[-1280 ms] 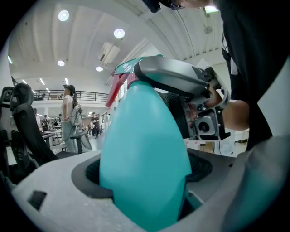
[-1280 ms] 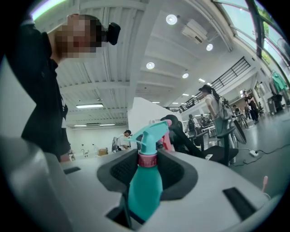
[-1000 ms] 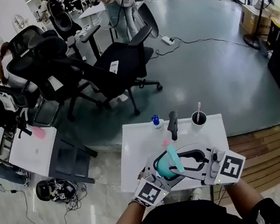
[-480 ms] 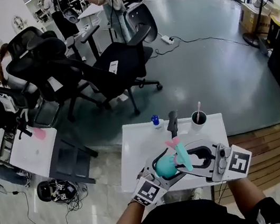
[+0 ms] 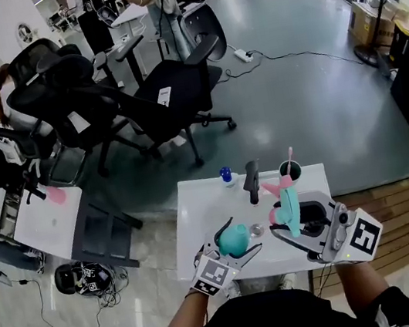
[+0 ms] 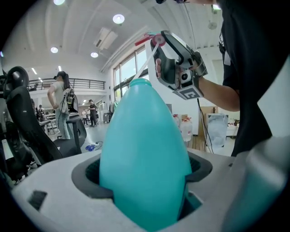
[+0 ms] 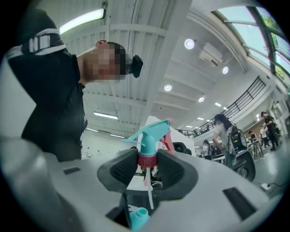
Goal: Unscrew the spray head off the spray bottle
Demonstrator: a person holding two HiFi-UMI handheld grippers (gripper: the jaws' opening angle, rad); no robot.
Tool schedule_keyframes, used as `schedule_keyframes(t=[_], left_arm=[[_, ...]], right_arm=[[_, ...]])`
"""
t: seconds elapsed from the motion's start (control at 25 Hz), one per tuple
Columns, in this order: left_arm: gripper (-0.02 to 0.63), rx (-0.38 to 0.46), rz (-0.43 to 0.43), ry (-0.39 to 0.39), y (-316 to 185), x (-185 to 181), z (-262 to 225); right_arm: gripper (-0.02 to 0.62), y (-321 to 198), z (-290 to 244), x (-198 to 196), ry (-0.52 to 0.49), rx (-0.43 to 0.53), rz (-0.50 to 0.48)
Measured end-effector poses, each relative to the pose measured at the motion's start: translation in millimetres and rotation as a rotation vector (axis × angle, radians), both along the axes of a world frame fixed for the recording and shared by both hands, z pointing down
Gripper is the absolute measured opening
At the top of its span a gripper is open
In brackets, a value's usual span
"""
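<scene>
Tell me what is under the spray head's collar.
A thin white dip tube hangs below the spray head clamped in the right gripper; where it ends is unclear against the gripper's dark body.

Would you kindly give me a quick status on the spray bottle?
Left gripper shut on bottle. Right gripper shut on spray head, off the bottle. Nothing obstructing.

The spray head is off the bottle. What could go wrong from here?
The bottle in the left gripper is open; if it holds liquid, tilting may spill it. The right gripper grips the spray head only at its red collar, so it may slip, and its thin tube could catch the cup.
</scene>
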State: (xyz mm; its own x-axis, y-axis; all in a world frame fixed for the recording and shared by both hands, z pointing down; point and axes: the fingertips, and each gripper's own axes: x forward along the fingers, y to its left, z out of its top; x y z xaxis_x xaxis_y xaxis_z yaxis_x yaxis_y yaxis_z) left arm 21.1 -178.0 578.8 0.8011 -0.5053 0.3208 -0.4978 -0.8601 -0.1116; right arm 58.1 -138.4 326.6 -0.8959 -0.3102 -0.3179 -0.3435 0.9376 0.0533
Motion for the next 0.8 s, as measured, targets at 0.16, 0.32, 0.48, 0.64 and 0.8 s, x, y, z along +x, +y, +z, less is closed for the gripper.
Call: schedule_keyframes(t=[0.16, 0.32, 0.48, 0.64, 0.8], left_arm=[[0.445, -0.033, -0.037, -0.025, -4.5, -11.3, 16.0], [0.445, -0.038, -0.075, -0.031, -10.4, -20.4, 19.5], [0.445, -0.019, -0.111, -0.021, -16.6, -26.4, 11.9], [0.445, -0.009, -0.187, 0.022, -25.1, -36.0, -1.0], [0.445, 0.003, -0.247, 0.069, -31.3, -45.0, -15.7]], right_arm=[[0.138, -0.3, -12.1, 9.6, -0.018, 0.025, 0.035], [0.138, -5.2, -11.9, 17.6, 0.0, 0.032, 0.085], [0.138, -13.6, 0.5, 20.7, 0.027, 0.031, 0.153], [0.138, -20.4, 20.0, 26.9, 0.017, 0.0, 0.217], [0.14, -26.2, 40.5, 31.6, 0.028, -0.056, 0.275]])
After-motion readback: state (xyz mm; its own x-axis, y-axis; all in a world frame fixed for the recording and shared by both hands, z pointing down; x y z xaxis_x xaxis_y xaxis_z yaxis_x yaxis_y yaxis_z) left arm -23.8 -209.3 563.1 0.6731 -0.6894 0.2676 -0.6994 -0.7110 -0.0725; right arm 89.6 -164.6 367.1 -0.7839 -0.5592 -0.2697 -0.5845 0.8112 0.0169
